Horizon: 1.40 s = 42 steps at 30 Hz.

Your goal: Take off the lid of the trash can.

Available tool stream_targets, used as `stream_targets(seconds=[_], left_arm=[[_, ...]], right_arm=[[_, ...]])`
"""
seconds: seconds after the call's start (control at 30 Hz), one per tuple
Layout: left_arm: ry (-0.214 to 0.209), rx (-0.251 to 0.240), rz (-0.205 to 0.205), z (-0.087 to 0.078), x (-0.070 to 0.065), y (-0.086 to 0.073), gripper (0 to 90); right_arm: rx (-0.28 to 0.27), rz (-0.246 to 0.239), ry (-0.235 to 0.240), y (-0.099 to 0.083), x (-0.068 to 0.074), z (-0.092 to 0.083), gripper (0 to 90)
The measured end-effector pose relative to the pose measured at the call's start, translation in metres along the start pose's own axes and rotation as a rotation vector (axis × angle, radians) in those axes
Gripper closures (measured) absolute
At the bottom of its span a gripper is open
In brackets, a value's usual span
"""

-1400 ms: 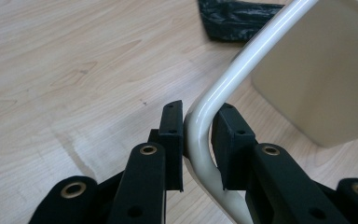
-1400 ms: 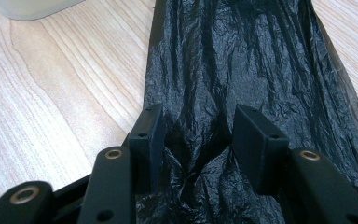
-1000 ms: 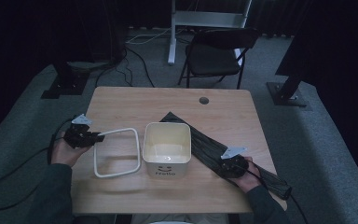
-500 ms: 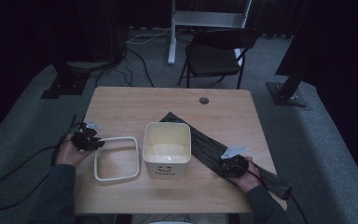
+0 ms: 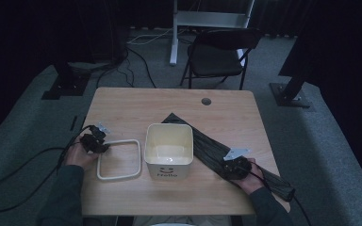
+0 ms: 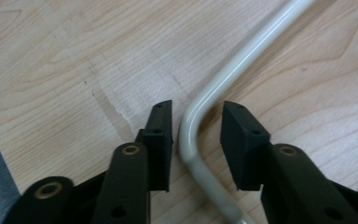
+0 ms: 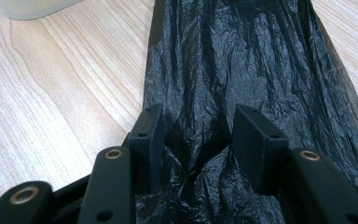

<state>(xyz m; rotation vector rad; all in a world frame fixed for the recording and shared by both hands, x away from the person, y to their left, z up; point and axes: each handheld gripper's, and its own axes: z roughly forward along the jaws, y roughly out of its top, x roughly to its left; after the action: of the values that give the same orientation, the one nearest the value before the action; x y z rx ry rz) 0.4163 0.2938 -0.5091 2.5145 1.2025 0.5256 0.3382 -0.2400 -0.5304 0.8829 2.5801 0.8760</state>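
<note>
Near the tabletop's left edge, the left claw [image 5: 99,143] is sitting low over the near-left part of the tabletop [image 5: 136,106], its jaws straddling the far-left corner of the cream rim frame [image 5: 118,159]. In the left gripper view the jaws are standing spread, having just been opening, with the frame's rounded bend [image 6: 192,122] lying between them and a gap showing on both sides, so the pads are not pressing it. The frame is lying flat, just left of the white bin [image 5: 168,149], which is standing upright toward the near edge at the middle. Bare wood is lying open behind the bin up to the far edge. The black bin bag [image 5: 217,149] is stretching diagonally from behind the bin to the near-right corner. The right claw [image 5: 231,165] is resting on it there, jaws spread, crinkled plastic [image 7: 200,140] bunching between them; whether it is gripped I cannot tell. A second ago the frame was tilted up off the wood in the left claw; now it is lying down, and the left hand has sunk.
</note>
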Motion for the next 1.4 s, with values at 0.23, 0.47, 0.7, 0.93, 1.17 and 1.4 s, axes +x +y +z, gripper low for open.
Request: stream_targets(seconds=[0.23, 0.47, 0.7, 0.93, 1.17, 1.4], left_arm=[[-0.002, -0.073, -0.064, -0.012, 0.002, 0.001, 58.6], [-0.027, -0.154, -0.084, -0.027, -0.008, 0.006, 57.2], [-0.082, -0.194, -0.083, -0.031, -0.027, 0.012, 56.6], [-0.131, -0.234, -0.072, -0.032, -0.048, 0.021, 56.0], [-0.190, -0.295, -0.092, -0.027, -0.072, 0.031, 56.2], [-0.225, -0.301, -0.079, -0.023, -0.088, 0.036, 56.5]], right_arm=[[0.000, 0.002, 0.000, 0.000, 0.000, 0.000, 53.1], [0.000, 0.006, -0.002, 0.000, 0.001, 0.000, 53.0], [-0.039, 0.025, -0.003, 0.002, -0.001, -0.007, 52.8], [-0.065, 0.028, 0.003, 0.008, 0.002, -0.012, 51.4], [-0.093, 0.011, 0.017, 0.022, 0.003, -0.018, 52.9], [-0.087, -0.014, 0.030, 0.037, 0.003, -0.016, 53.5]])
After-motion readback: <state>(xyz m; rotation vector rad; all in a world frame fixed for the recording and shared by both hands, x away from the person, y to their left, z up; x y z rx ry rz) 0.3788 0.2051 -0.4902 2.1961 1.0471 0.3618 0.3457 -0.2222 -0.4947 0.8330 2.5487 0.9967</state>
